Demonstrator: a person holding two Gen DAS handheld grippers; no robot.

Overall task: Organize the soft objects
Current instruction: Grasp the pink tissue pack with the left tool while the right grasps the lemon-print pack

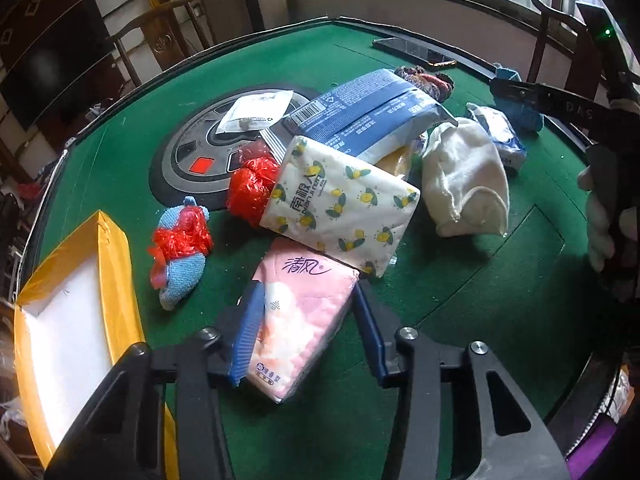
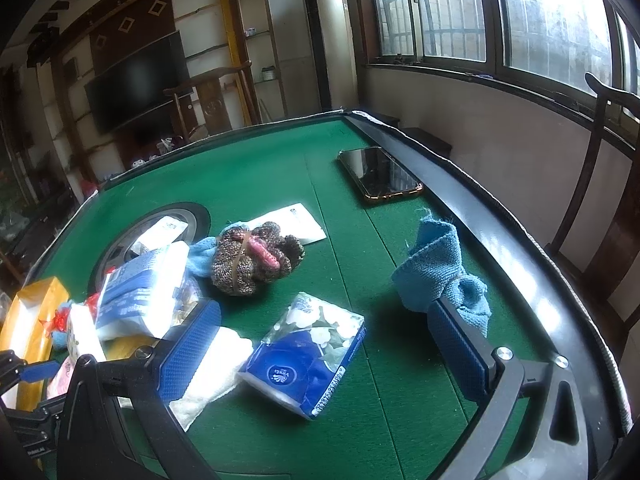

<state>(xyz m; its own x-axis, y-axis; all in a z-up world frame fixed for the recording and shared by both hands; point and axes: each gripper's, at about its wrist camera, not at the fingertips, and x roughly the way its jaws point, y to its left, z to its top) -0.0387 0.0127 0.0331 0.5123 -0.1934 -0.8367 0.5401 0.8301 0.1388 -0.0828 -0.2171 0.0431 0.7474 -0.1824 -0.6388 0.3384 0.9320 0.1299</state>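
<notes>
My left gripper (image 1: 306, 312) is open, its fingers on either side of a pink tissue pack (image 1: 300, 316) that lies on the green table; the left pad touches it, the right stands a little off. A lemon-print tissue pack (image 1: 344, 204) leans on it. Behind lie a large blue pack (image 1: 364, 112), a cream cloth (image 1: 464, 180) and red plastic bundles (image 1: 252, 188). My right gripper (image 2: 320, 320) is open over a blue tissue pack (image 2: 308, 352). A blue cloth (image 2: 436, 272) sits by its right finger.
A yellow-edged box (image 1: 116, 280) with a white inside stands at the left. A knitted bundle (image 2: 256, 256) lies mid-table. A phone (image 2: 380, 174) lies near the far rail. A blue cloth wrapped in red plastic (image 1: 180, 248) is beside the box. Chairs stand around.
</notes>
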